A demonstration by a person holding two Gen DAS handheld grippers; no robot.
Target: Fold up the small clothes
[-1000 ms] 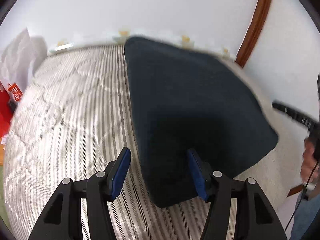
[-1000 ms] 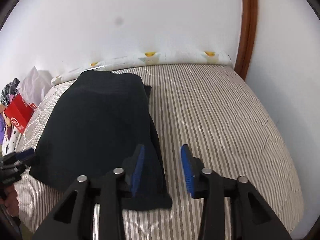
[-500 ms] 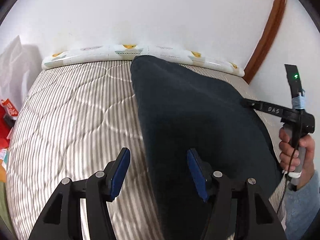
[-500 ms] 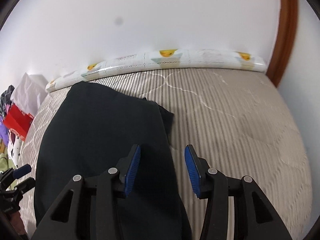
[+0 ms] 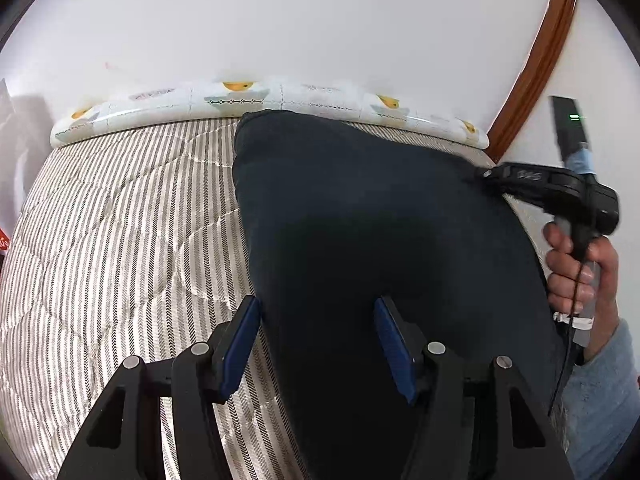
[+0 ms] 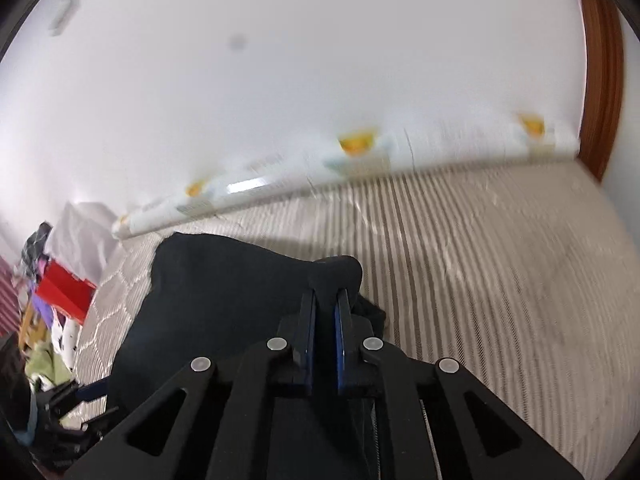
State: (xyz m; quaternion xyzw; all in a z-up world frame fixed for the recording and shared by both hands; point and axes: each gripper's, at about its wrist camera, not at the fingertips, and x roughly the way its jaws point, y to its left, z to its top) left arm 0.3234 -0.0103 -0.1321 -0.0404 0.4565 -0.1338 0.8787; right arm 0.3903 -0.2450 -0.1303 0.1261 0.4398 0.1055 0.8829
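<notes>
Dark navy garment (image 5: 360, 220), seemingly folded; right tool (image 6: 325, 312) pinches its edge, left tool (image 5: 316, 340) gapes.

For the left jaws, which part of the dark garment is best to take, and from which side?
Probably the near left edge of the dark garment, coming from the striped mattress side. That edge lies flat and exposed right beside the open left gripper; the right gripper already pinches the opposite edge.

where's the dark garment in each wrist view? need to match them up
Left wrist: dark garment fills the centre and lower right, running under the open left gripper.
Right wrist: dark garment lies lower left of centre, a fold pinched in the right gripper.
Shared landmark: the printed white bolster along the wall.
</notes>
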